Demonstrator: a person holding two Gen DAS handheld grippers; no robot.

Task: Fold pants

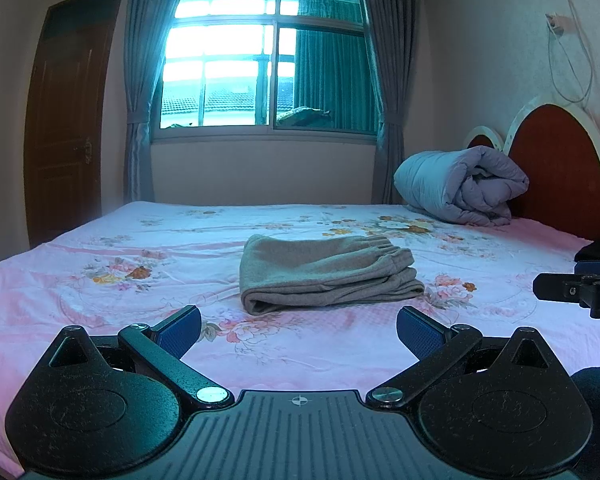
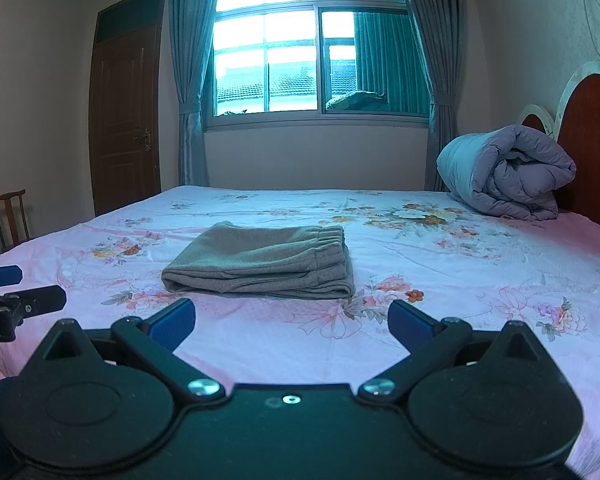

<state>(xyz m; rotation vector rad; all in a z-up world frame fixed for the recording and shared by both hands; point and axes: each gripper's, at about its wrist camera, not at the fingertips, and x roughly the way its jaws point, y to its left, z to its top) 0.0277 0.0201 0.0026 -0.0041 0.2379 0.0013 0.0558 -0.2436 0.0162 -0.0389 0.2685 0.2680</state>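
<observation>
Grey pants (image 1: 324, 272) lie folded in a neat stack on the pink flowered bed sheet (image 1: 100, 304), with the elastic waistband toward the right. They also show in the right wrist view (image 2: 260, 262). My left gripper (image 1: 299, 330) is open and empty, a short way in front of the pants. My right gripper (image 2: 291, 322) is open and empty, also just in front of the pants. Each gripper shows at the edge of the other's view: the right one (image 1: 580, 286) and the left one (image 2: 16, 292).
A rolled purple-grey quilt (image 1: 464, 186) lies at the head of the bed against a red and white headboard (image 1: 556, 160). A curtained window (image 1: 268, 56) is beyond the bed, a brown door (image 1: 64, 116) at left. A wooden chair (image 2: 10, 216) stands by the bed's left side.
</observation>
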